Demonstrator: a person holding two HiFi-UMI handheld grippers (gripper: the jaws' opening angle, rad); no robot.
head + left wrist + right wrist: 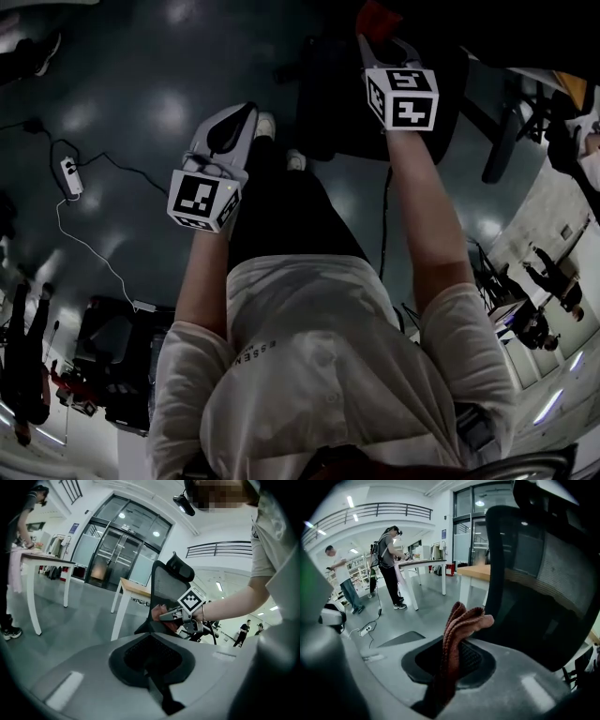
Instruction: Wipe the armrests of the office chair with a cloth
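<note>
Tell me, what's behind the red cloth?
A black chair, its mesh back filling the view behind the cloth pinched in the right tool. The tool's body hides the chair's lower part.

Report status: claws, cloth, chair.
Left claw shut, empty. Right claw shut on red cloth, beside office chair backrest. No obstruction seen.

Glossy grey floor [141,112], glass doors [117,550]

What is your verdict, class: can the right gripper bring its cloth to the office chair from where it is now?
Probably yes. The right gripper is shut on the cloth, and the chair stands close in front of it, with nothing between them to block the way.
</note>
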